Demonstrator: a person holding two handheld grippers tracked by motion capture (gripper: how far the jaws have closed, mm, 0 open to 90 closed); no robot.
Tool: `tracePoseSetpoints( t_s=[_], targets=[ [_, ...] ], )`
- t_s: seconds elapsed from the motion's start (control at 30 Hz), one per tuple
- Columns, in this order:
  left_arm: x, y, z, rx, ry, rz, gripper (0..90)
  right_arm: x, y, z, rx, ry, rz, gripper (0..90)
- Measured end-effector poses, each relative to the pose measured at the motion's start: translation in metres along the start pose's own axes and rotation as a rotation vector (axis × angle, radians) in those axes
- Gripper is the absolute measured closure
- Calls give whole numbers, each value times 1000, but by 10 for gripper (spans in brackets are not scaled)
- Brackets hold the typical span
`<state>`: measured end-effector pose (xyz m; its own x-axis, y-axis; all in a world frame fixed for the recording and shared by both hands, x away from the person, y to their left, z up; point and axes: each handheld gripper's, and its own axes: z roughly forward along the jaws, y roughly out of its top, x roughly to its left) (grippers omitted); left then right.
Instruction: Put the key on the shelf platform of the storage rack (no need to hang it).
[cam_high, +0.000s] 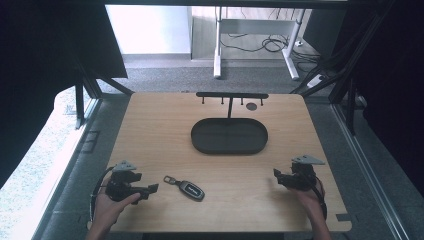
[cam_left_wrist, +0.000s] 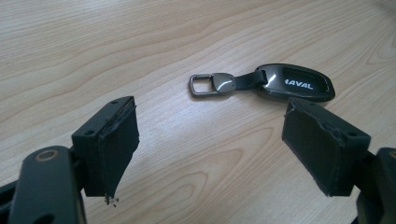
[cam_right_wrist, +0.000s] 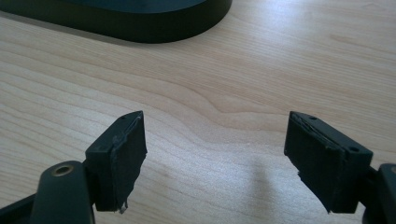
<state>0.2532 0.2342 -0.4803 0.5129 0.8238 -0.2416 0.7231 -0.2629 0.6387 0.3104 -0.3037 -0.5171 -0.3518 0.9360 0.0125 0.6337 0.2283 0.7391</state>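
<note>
One car key (cam_high: 192, 189) lies on the tabletop (cam_high: 150, 130), with one metal clip (cam_left_wrist: 203, 85) at the end of its one short strap (cam_left_wrist: 246, 80). One dark oval tray (cam_high: 229, 136) stands on the tabletop, and one black rack (cam_high: 231, 95) rises behind it, carrying four small pegs. One dark round disc (cam_high: 251, 106) hangs at the rack. There are two hand-held grippers, a left hand-held gripper (cam_high: 153, 189) and a right hand-held gripper (cam_high: 276, 174), each with two black jaws standing apart.
</note>
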Motion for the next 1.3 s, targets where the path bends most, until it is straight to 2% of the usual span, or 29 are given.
tracePoseSetpoints(
  t_s=[0.1, 0.27, 0.37, 0.57, 0.83, 0.97, 1.03, 1.13, 1.3],
  targets=[
    [1, 0, 0, 0, 0, -4, 189, 1, 0, 1, 16, 8, 3, 235],
    [0, 0, 0, 2, -1, 0, 189, 2, 2, -3, 8, 17, -2, 249],
    [-1, 0, 1, 3, -7, -1, 189, 7, 7, -11, 0, 28, -24, 248],
    [-1, 1, 1, 7, -1, 5, 189, 15, 10, -13, 8, 52, -58, 262],
    [2, 1, -6, -9, 18, -6, 189, 23, 17, -23, 5, 76, -81, 279],
    [5, 0, -9, -17, 23, -14, 189, 31, 22, -25, 9, 103, -103, 288],
    [6, 0, -9, -20, 23, -16, 189, 40, 26, -25, 12, 117, -143, 303],
    [8, -1, -8, -17, 17, -22, 189, 49, 33, -26, 19, 165, -156, 312],
    [8, 0, -11, -24, 18, -22, 189, 62, 46, -27, 38, 191, -199, 318]
  ],
)
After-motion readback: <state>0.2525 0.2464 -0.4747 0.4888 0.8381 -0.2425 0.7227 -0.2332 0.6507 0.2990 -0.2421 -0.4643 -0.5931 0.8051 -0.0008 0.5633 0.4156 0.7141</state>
